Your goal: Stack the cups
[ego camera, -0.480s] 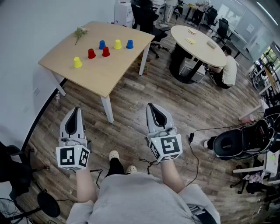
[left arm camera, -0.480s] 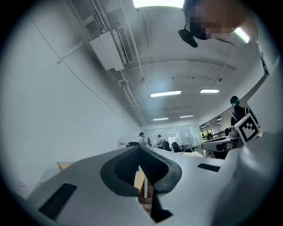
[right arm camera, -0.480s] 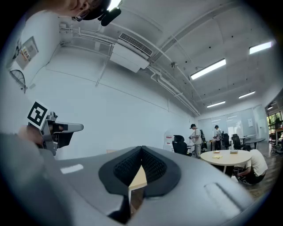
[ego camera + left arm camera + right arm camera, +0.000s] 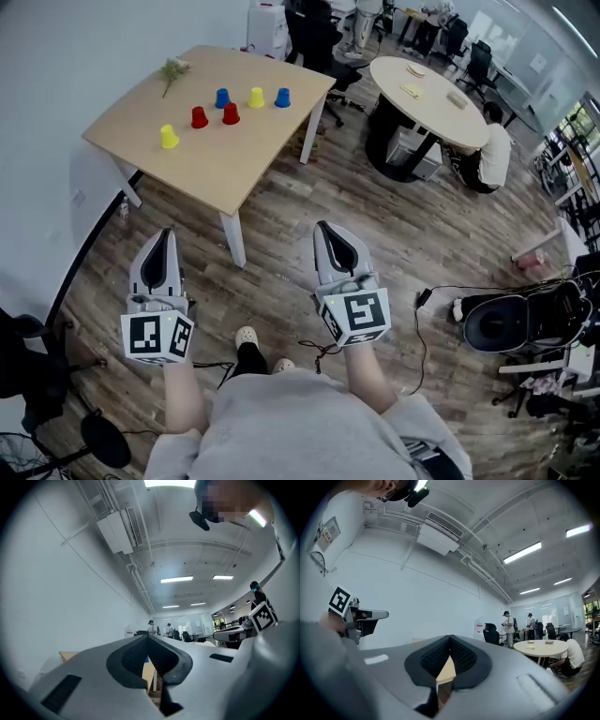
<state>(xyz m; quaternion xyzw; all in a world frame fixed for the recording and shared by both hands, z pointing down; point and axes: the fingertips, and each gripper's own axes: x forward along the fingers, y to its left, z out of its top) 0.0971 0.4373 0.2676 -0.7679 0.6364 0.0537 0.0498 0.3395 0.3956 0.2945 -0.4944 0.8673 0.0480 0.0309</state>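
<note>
wood floor fills most of the head view. the person stands on it well back from the counter, so nothing is in reach yet. the counter sits by the wall at upper left and is bare except at its far half.

left tool and right tool are held out front, side by side and roughly level, aimed toward the counter. that reads as an approach pose, not a working one. both tools are pinched fully closed with nothing between the jaws. each tool's own view shows only counter edge past the tips.

six cups stand on the counter, all apart, none stacked:
- left yellow cup, nearest the left edge
- left red cup and right red cup, in the middle
- left blue cup, right yellow cup and right blue cup, in a loose row behind

spaced singly, probably so each can be picked alone. too small to tell which way up. stacking looks not started.

a plant sprig lies at the far corner, clear of the cups.
</note>
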